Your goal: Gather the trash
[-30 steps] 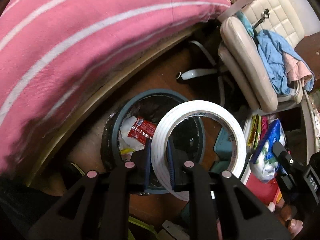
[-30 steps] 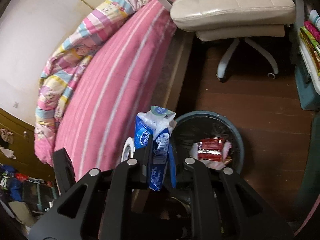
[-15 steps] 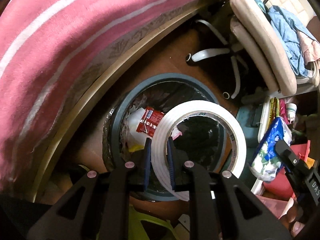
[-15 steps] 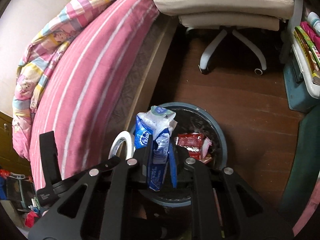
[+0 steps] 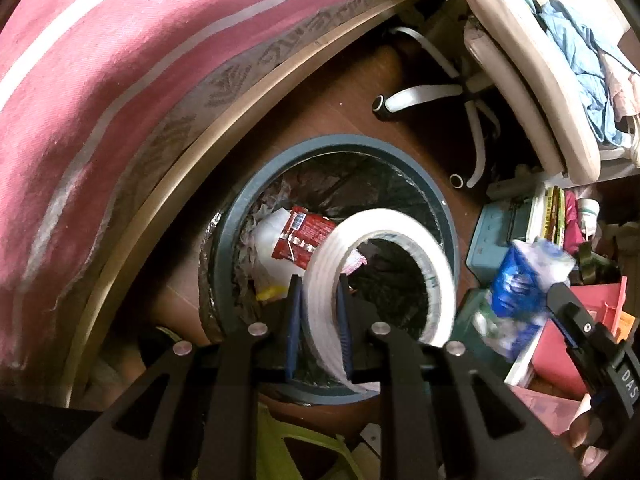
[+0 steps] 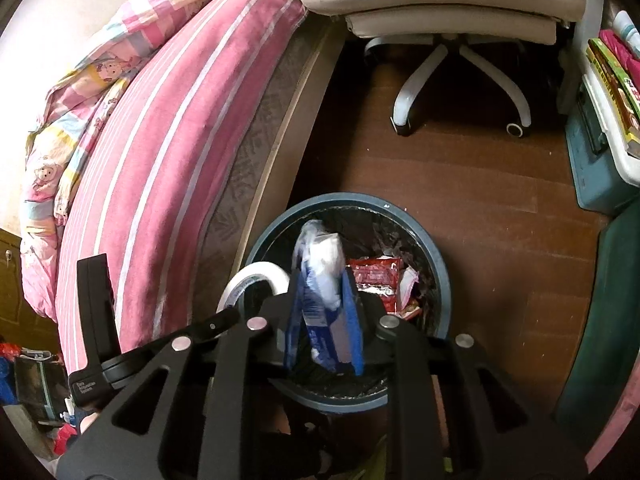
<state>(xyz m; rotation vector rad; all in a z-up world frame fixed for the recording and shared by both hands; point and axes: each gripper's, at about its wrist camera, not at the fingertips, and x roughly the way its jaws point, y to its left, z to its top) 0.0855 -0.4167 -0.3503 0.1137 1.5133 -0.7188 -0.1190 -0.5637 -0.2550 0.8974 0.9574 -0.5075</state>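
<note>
Overhead, both grippers point steeply down at the round trash bin (image 5: 236,240) beside the pink-striped bed (image 5: 100,92). On the left, the left gripper (image 5: 318,284) has the white tape roll (image 5: 384,276) standing on edge between its blue pads, jaws easing apart (whether the pads press on the roll cannot be told). To its right, the right gripper (image 6: 324,276) is letting go too, the blue-and-white wrapper (image 6: 320,280) loose and blurred between its fingers, over the red packet (image 6: 374,276) in the bin.
</note>
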